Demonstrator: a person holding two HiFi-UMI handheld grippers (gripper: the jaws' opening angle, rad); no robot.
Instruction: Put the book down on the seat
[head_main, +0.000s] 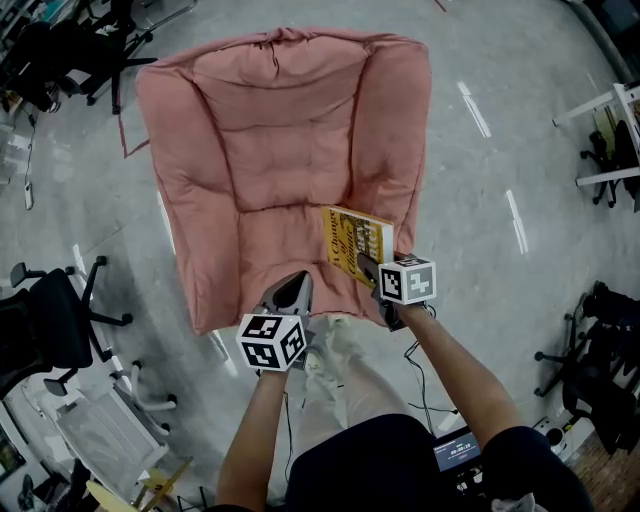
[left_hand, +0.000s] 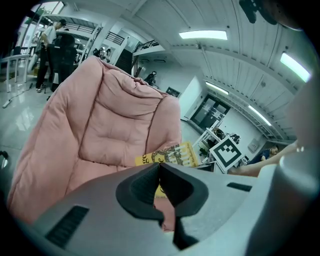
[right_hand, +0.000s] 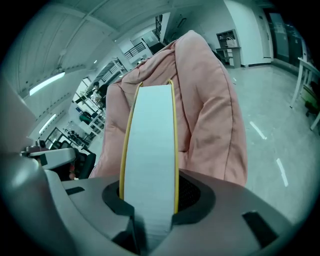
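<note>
Grey workshop floor (head_main: 500, 150) carries a pink padded chair (head_main: 290, 120). At the front right of its seat (head_main: 275, 240), the right claw (head_main: 368, 268) grips a yellow book (head_main: 355, 243) (page edge facing that claw's camera). Whether book and cushion touch cannot be confirmed. The left claw (head_main: 290, 292) is closed and empty at the seat's front edge.

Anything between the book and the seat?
Nothing visible. The right gripper holds the book edge-up over the seat, whose pink cushion is bare. The left gripper, shut and empty, is at the front edge, beside the book.
</note>
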